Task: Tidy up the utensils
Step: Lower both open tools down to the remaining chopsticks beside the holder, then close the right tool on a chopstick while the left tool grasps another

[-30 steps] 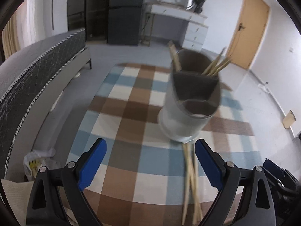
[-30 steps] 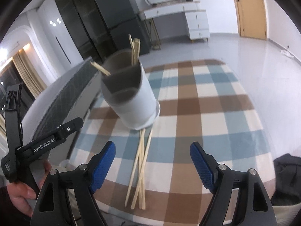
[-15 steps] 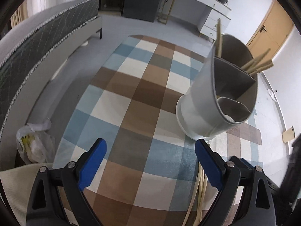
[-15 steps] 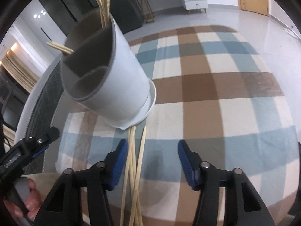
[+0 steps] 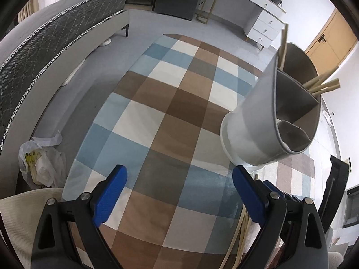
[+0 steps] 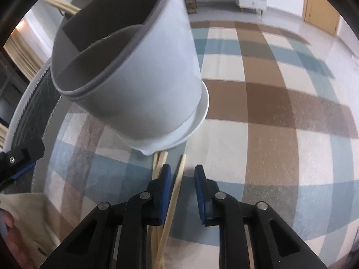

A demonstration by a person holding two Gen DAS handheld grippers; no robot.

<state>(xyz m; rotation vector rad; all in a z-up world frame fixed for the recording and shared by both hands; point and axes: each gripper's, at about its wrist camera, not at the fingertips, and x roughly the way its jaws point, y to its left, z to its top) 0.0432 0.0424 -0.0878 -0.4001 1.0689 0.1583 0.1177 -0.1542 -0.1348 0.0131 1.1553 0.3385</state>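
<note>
The right gripper [image 6: 182,174] has just been closing around one chopstick [image 6: 177,182] beside the holder [image 6: 143,85], pads not yet touching, presumably to lift it; the left gripper [image 5: 179,185] hangs released over the bench's [image 5: 170,116] near edge

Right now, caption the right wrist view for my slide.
Right gripper closing around one chopstick lying beside the divided utensil holder on a checked cloth.
</note>
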